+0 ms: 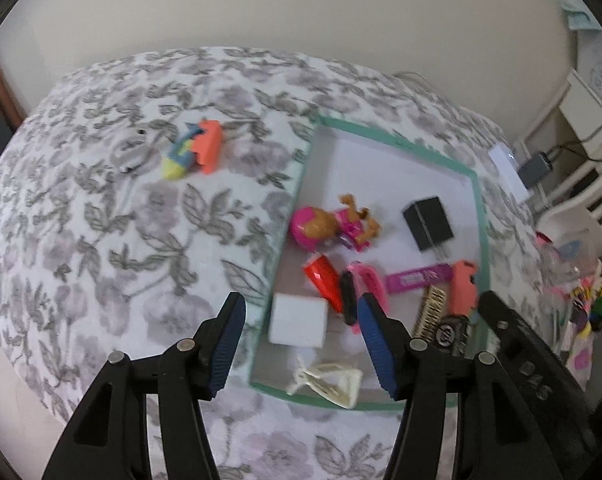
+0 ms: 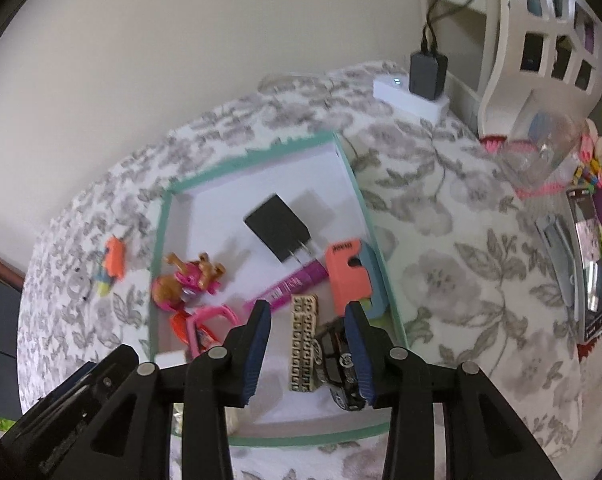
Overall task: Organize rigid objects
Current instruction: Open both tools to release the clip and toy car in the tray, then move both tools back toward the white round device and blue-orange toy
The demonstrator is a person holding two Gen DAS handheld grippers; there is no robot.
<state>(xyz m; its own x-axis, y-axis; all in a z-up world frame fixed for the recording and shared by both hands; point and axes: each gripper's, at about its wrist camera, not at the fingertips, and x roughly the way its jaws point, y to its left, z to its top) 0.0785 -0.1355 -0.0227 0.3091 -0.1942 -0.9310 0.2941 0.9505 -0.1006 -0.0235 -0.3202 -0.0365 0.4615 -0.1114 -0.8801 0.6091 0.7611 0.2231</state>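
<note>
Hovering over the tray (image 1: 397, 136), both grippers, left (image 1: 301, 344) and right (image 2: 309, 354), stood open and empty. Two toys (image 1: 197, 148) lay outside on the cloth (image 1: 101, 220), touching; a grab there risked snagging both or bunching fabric.

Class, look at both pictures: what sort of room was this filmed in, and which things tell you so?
Probably a child's bedroom or playroom. The surface is covered in a floral cloth, a green-rimmed box holds a pink toy figure and other toys, and a white shelf unit stands beside it.
</note>
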